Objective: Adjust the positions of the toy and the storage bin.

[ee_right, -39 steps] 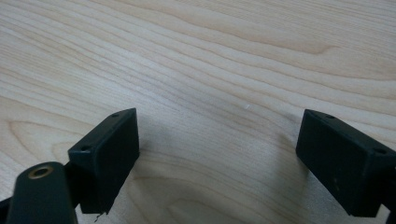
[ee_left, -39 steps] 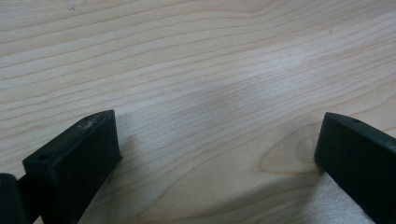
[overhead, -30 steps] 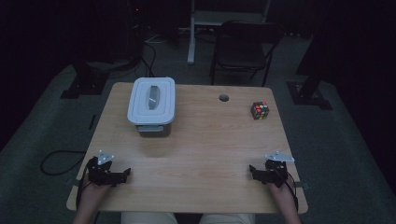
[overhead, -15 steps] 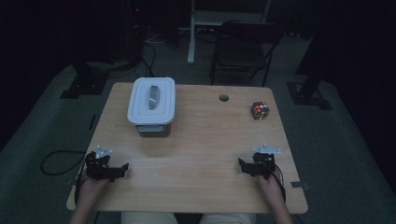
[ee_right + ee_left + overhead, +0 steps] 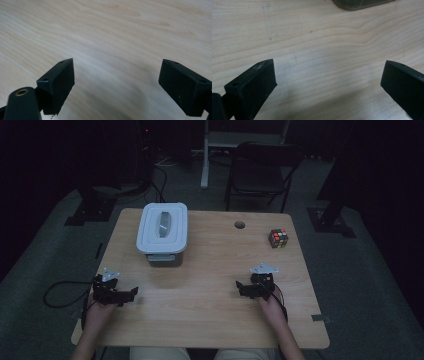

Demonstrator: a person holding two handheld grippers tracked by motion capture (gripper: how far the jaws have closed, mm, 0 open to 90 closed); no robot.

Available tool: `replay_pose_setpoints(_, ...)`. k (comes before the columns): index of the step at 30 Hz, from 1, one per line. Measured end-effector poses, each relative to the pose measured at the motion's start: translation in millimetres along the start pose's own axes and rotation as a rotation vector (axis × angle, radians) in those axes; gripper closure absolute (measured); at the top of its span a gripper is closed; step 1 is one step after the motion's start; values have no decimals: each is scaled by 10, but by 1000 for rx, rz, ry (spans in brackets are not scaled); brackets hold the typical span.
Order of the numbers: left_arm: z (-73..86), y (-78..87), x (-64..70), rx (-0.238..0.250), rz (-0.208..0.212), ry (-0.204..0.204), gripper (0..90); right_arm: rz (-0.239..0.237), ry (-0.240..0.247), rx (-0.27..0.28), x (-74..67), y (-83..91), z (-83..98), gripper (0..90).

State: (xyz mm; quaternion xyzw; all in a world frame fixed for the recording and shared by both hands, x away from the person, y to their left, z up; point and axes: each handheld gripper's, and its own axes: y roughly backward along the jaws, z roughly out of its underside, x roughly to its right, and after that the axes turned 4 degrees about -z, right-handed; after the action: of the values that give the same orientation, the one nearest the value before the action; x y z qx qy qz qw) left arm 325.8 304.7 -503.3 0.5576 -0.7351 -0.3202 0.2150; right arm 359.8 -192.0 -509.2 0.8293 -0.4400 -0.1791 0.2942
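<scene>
Left gripper [image 5: 131,292]: black body, grey three-cornered plate on top, dark cable looping off the table edge. Right gripper [image 5: 240,286]: same black build, same grey plate, thin cable along the forearm. Jaws are blocky, matte black, each with a small screw hole. A brass-ringed hole sits beside the right gripper's jaw. Forearms bare, no sleeves visible.

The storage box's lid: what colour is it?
White lid, clearest in the high view.

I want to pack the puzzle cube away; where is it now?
In the high view, the puzzle cube sits near the table's far right corner, right of the small round hole and well beyond the right tool.
</scene>
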Motion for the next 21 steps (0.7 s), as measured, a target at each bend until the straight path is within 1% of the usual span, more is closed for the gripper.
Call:
replay_pose_setpoints(2, -19, -20, -15, 10, 1, 4, 7, -2, 0, 6, -9, -25, -27, 132)
replay_pose_setpoints(3, -31, -38, -23, 7, 1, 5, 7, -16, -6, 15, -22, -67, -78, 132)
replay_pose_setpoints(5, -43, -59, -31, 4, -2, 4, 7, -17, -8, 26, -38, -121, -138, 132)
replay_pose_setpoints(6, -73, -102, -47, -2, 0, 2, 7, -18, -8, 28, -50, -158, -178, 132)
replay_pose_setpoints(9, -130, -163, -78, 1, 2, 6, 7, -32, -5, 33, -81, -242, -263, 132)
replay_pose_setpoints(10, -130, -163, -78, 1, 2, 6, 7, -32, -5, 33, -81, -242, -263, 132)
replay_pose_setpoints(11, -168, -206, -109, 0, -3, 7, 7, -29, 5, 37, -113, -317, -321, 132)
replay_pose_setpoints(12, -187, -228, -125, -1, -5, 10, 7, -28, 4, 34, -120, -342, -338, 132)
replay_pose_setpoints(14, -187, -228, -125, -1, -5, 10, 7, -25, 4, 36, -129, -376, -359, 132)
replay_pose_setpoints(15, -260, -306, -181, 2, -6, 22, 7, -39, -17, 41, -150, -459, -401, 132)
replay_pose_setpoints(16, -260, -306, -181, 2, -6, 22, 7, -39, -20, 41, -160, -493, -414, 132)
replay_pose_setpoints(17, -314, -358, -215, -2, -15, 23, 7, -38, -23, 39, -176, -527, -427, 132)
replay_pose_setpoints(18, -342, -384, -226, 2, -13, 23, 7, -38, -25, 41, -192, -562, -439, 132)
replay_pose_setpoints(19, -342, -384, -226, 2, -13, 23, 7, -38, -25, 41, -192, -562, -439, 132)
replay_pose_setpoints(20, -369, -414, -236, 1, -16, 24, 7, -41, -30, 42, -221, -632, -465, 132)
replay_pose_setpoints(21, -394, -443, -244, -4, -18, 21, 7, -41, -30, 42, -221, -632, -465, 132)
